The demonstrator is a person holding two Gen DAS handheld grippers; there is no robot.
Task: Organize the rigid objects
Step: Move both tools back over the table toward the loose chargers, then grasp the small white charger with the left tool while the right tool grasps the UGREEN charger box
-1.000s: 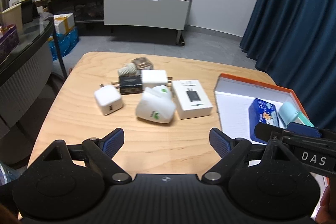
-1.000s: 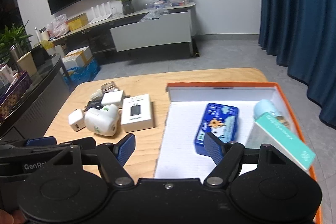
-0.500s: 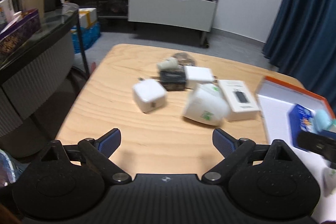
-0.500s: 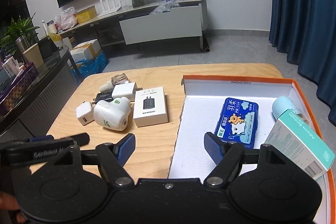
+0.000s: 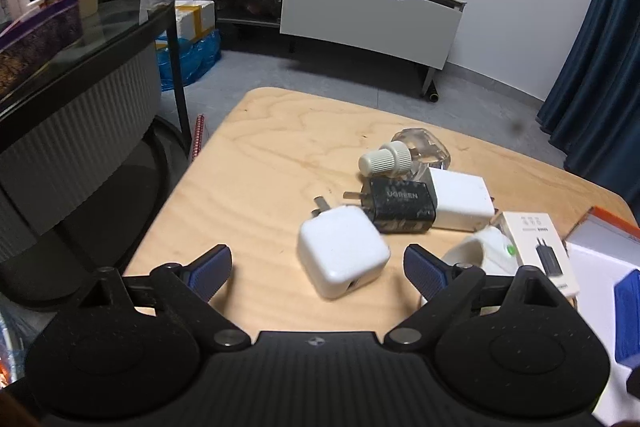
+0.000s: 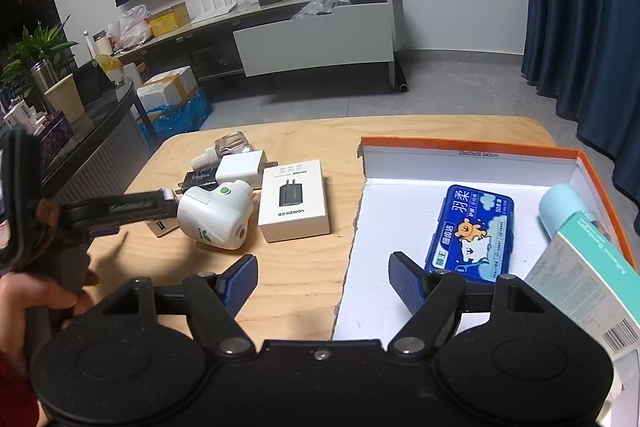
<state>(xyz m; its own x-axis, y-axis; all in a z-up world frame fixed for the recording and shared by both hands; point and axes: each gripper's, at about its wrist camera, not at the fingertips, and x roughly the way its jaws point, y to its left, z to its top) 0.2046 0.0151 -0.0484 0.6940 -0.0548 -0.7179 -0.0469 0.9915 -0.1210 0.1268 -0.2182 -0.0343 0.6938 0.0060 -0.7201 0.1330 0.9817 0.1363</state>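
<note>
**Left claw lines up on the white charger**

We hold the left gripper [image 5: 318, 267] wide, its jaws just narrowed a touch, gripping nothing; the white charger cube [image 5: 343, 255] sits at frame centre between the pads, untouched. It lies nearest us in the cluster, so we judge it the easiest pick. The black charger [image 5: 402, 206] touches its far corner; bare wooden table [image 5: 256, 163] lies open at left. Our right gripper [image 6: 323, 277] waits open and empty over the near edge of the orange-rimmed box [image 6: 472, 143], at right.
</note>
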